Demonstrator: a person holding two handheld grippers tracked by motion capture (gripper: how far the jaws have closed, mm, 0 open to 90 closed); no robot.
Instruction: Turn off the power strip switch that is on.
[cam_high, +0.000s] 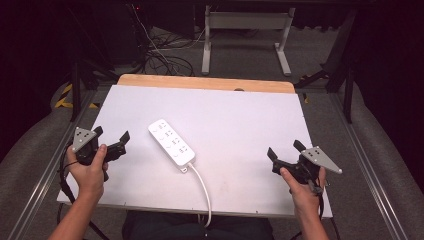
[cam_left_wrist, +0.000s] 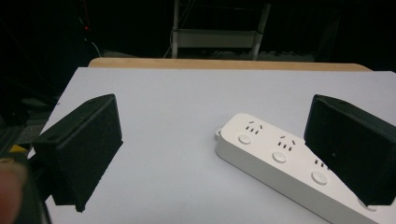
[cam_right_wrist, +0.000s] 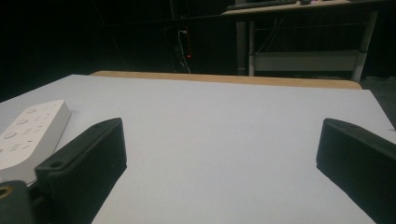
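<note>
Power strip: a long white plastic power strip (cam_high: 171, 142) lies flat and slantwise at the middle of the white table (cam_high: 240, 115); its white cable (cam_high: 202, 187) trails to the near edge.
Left gripper: the black left gripper (cam_high: 111, 136), released and holding nothing, sits just left of the strip.
Right gripper: the black right gripper (cam_high: 285, 149), spread wide and holding nothing, sits well apart at the near right.

No text, brand name, number or sign can be read anywhere. The long white plastic power strip (cam_high: 171, 142) on the white surface (cam_high: 235, 125) carries only socket holes and round buttons on its top face, with no lettering that can be made out. The yellow and black striped marking (cam_high: 64, 96) on the floor at the far left bears no words.
</note>
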